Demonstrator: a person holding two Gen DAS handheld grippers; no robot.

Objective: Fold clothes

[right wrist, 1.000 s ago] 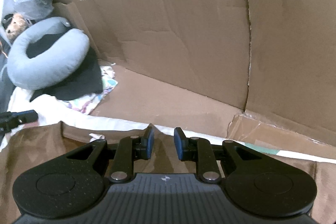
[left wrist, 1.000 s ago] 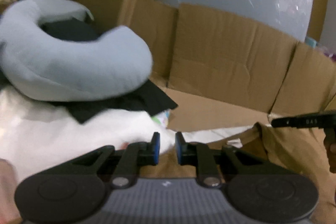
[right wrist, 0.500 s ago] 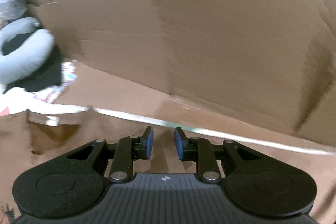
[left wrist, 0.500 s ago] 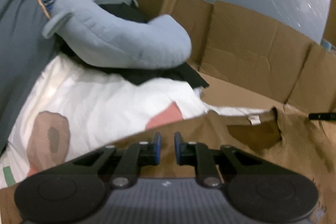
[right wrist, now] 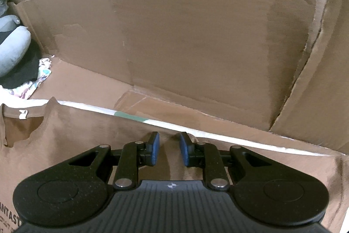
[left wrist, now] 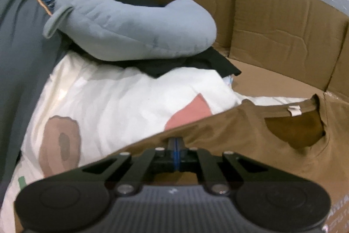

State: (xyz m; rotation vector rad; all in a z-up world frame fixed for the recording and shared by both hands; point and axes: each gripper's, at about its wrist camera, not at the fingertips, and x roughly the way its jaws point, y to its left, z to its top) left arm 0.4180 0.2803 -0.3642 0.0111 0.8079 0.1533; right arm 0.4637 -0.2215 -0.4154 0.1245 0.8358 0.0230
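The brown T-shirt lies spread just in front of the cardboard wall, soft, light and limp. The left gripper is pinched on its shoulder edge; the right gripper stands apart over the other shoulder, the likeliest place to grip.

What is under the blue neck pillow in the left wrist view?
The neck pillow lies on a black garment, which spreads over the white patterned sheet. Whatever else sits beneath the pillow's middle is covered and cannot be seen.

the brown t-shirt bears cut-off white print reading "antast".
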